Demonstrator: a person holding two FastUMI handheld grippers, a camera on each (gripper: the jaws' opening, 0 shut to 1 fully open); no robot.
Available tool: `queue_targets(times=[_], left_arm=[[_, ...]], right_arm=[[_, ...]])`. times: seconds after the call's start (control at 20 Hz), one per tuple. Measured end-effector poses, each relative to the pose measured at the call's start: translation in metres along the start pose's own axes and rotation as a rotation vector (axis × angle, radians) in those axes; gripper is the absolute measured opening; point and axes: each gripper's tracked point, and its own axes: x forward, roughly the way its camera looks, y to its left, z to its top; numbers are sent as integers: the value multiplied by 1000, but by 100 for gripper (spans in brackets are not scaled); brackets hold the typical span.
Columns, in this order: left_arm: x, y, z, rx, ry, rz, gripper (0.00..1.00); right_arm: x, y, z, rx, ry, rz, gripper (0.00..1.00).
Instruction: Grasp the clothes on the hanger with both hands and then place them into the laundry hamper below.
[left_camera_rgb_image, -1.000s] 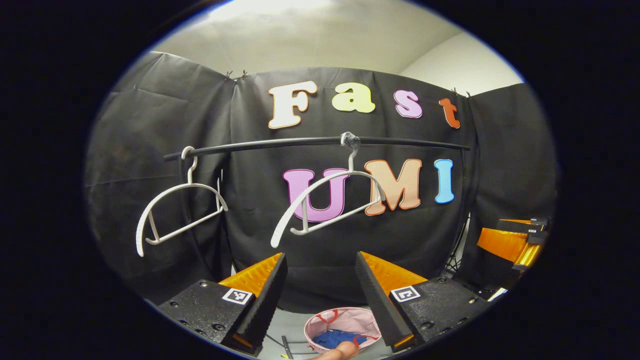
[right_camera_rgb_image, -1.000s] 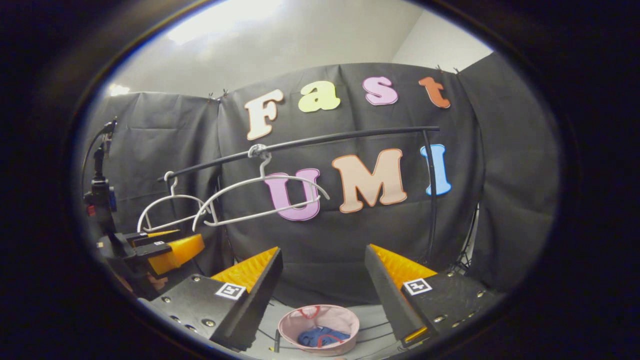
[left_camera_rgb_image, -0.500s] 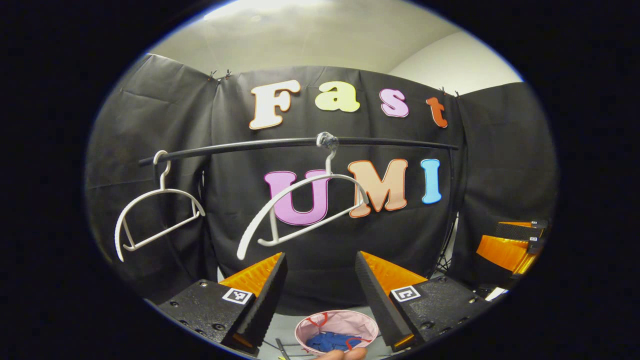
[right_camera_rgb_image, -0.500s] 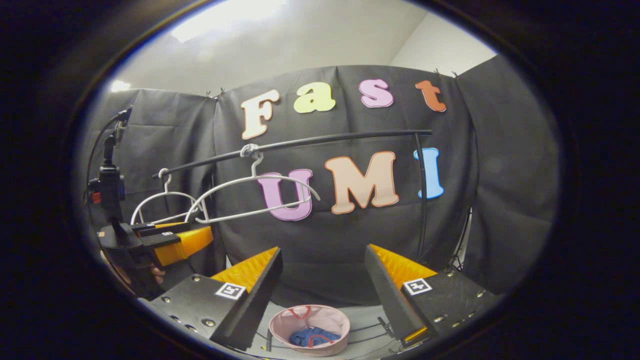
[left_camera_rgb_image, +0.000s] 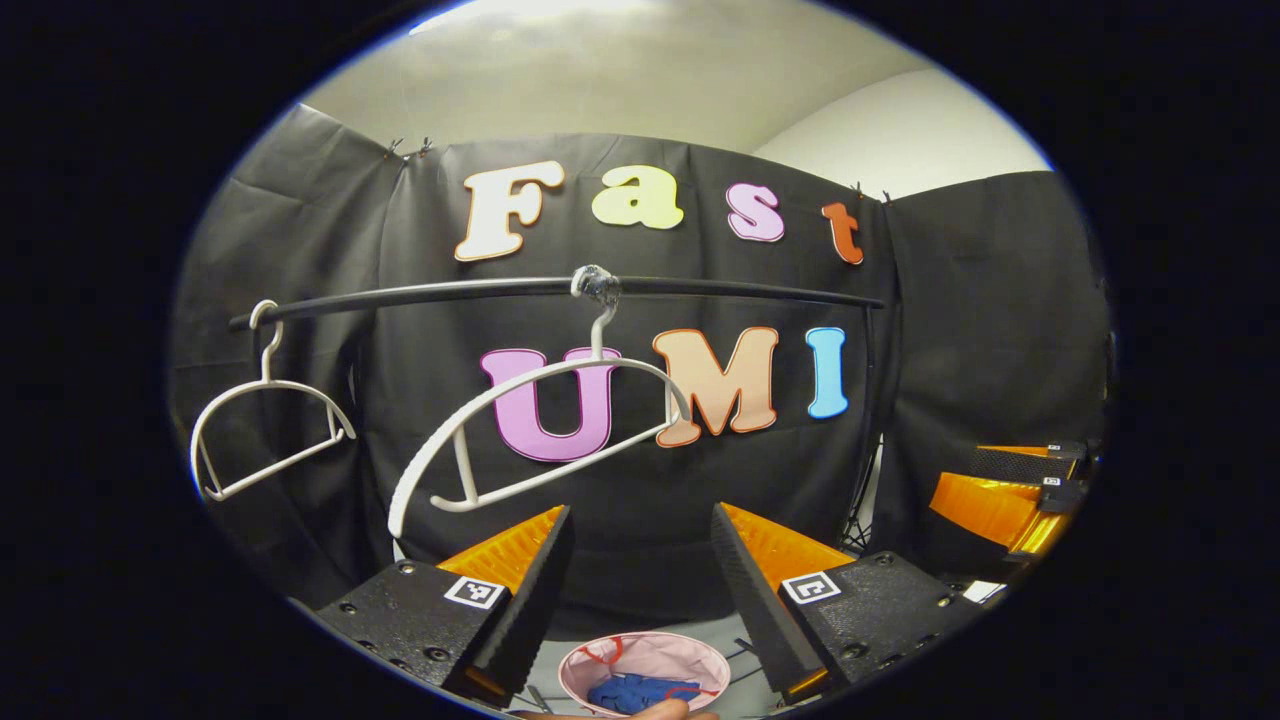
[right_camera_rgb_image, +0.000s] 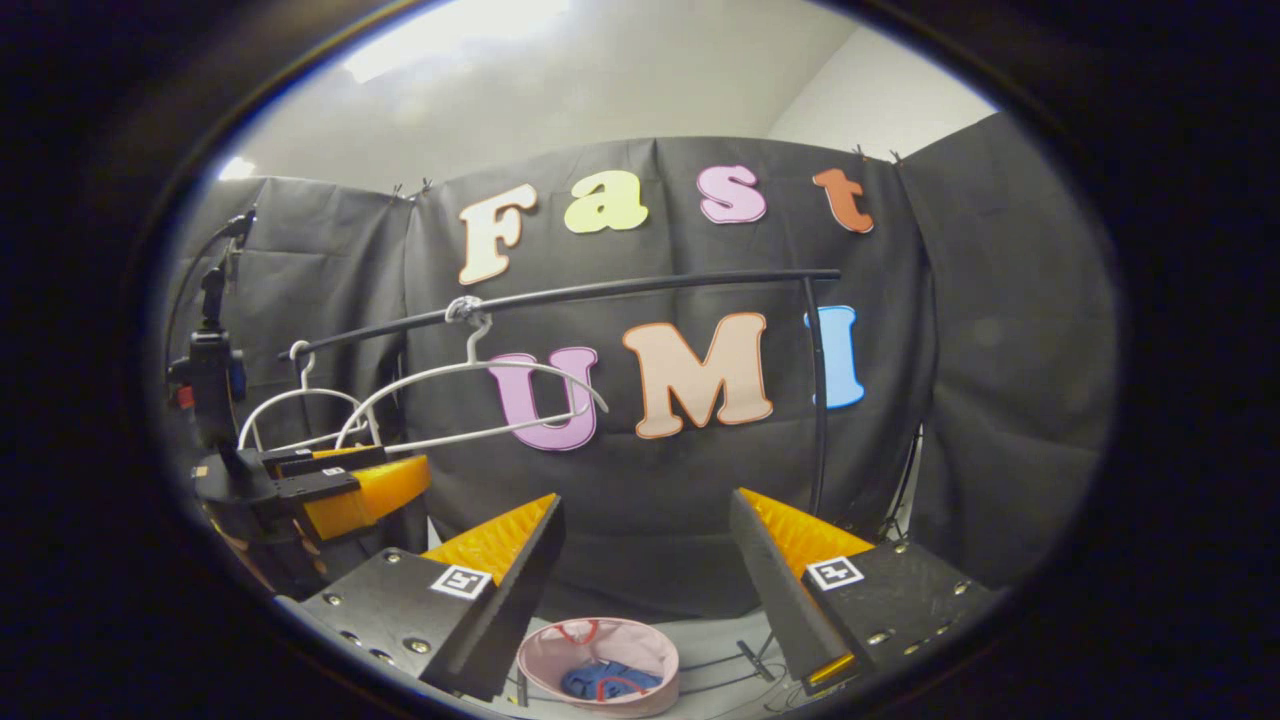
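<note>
Black and long, a round metal rail (left_camera_rgb_image: 500, 290) runs across high above the left gripper (left_camera_rgb_image: 635, 585), and two bare white plastic hangers (left_camera_rgb_image: 530, 430) (left_camera_rgb_image: 262, 410) hang from it, one right ahead above the fingers and one far off to its left. Down low between that gripper's wide-apart fingers sits the round pink cloth laundry hamper (left_camera_rgb_image: 645, 662) with the crumpled blue clothes (left_camera_rgb_image: 630, 692) inside. The right gripper (right_camera_rgb_image: 645, 590) has its fingers wide apart too, holding nothing, with the hamper (right_camera_rgb_image: 598, 662) below between them.
</note>
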Motion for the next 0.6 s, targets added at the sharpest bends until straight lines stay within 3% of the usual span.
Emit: queue_targets(times=[0.2,0.4,0.6], left_arm=[[9,-4,3,-26,-21,-27,87],[10,-11,-18,-50,39,-39,86],[12,-17,3,-17,-74,16,88]], right_arm=[[11,0,2,17,-2,-25,100],[17,3,-2,9,3,-30,99],[16,0,-4,5,11,21,99]])
